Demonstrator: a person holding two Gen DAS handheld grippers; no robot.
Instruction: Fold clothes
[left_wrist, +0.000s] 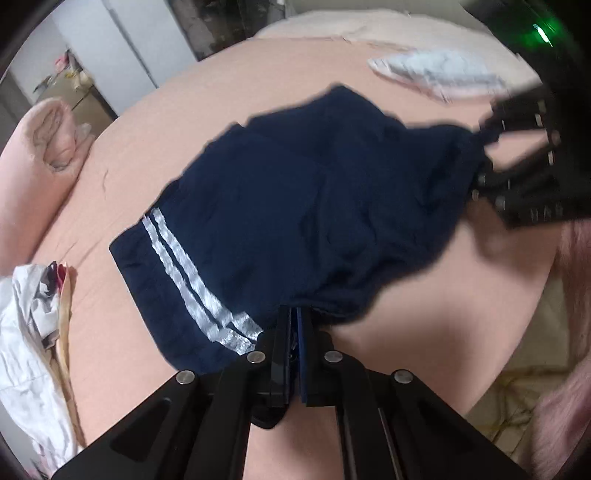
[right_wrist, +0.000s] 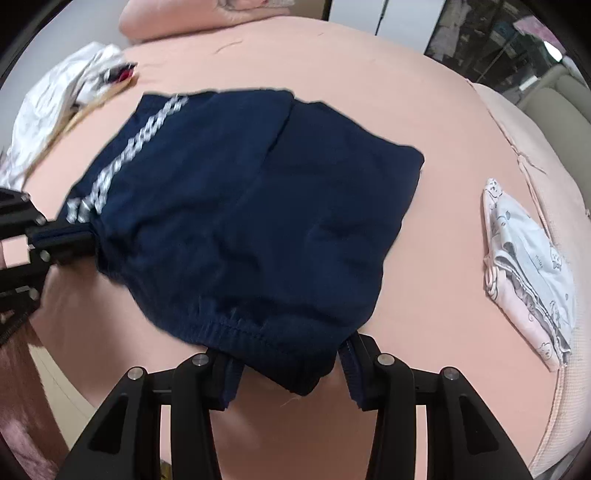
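Observation:
Navy shorts (left_wrist: 295, 206) with two white side stripes lie spread on the pink bed; they also show in the right wrist view (right_wrist: 251, 221). My left gripper (left_wrist: 293, 332) is shut on the waistband near the striped side; it also shows at the left edge of the right wrist view (right_wrist: 79, 240). My right gripper (right_wrist: 290, 369) is open, its fingers either side of the other waistband corner, which lies between them. It appears at the right of the left wrist view (left_wrist: 484, 162).
The pink bed sheet (right_wrist: 424, 110) covers the surface. A folded pale printed garment (right_wrist: 528, 266) lies right. A white crumpled garment (left_wrist: 29, 339) with a wooden hanger lies left. A pink pillow (left_wrist: 37, 155) sits at the far left.

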